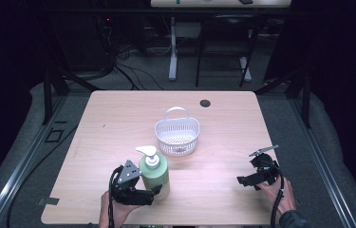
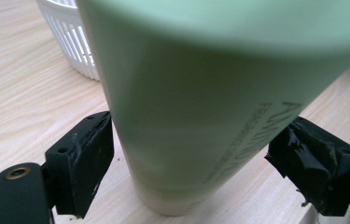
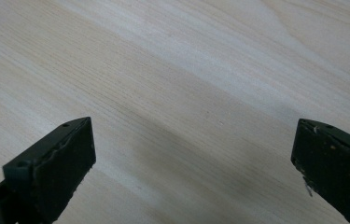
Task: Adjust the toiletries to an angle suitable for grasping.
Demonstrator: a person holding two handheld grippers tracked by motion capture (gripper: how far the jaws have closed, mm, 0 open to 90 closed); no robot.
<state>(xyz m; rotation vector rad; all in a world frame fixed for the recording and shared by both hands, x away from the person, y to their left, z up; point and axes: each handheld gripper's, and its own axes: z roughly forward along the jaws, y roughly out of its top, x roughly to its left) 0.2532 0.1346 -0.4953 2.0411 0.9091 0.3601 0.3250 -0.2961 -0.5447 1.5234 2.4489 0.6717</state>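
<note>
A pale green pump bottle (image 1: 155, 174) with a white pump head stands on the wooden table (image 1: 118, 118), near its front edge and left of centre. My left gripper (image 1: 158, 191) reaches in from the left at the bottle's lower body. In the left gripper view the bottle (image 2: 200, 93) stands between the two black jaws, and both pads (image 2: 88, 158) press its sides, so the left gripper (image 2: 189, 158) is shut on it. My right gripper (image 1: 248, 172) hovers low at the front right, open, with bare wood between its jaws (image 3: 193, 158).
A white slotted basket (image 1: 177, 135) with a hoop handle sits at the table's middle, just behind the bottle; its wall (image 2: 77, 44) shows in the left gripper view. A dark round hole (image 1: 205, 103) marks the far side. Another table's legs stand beyond.
</note>
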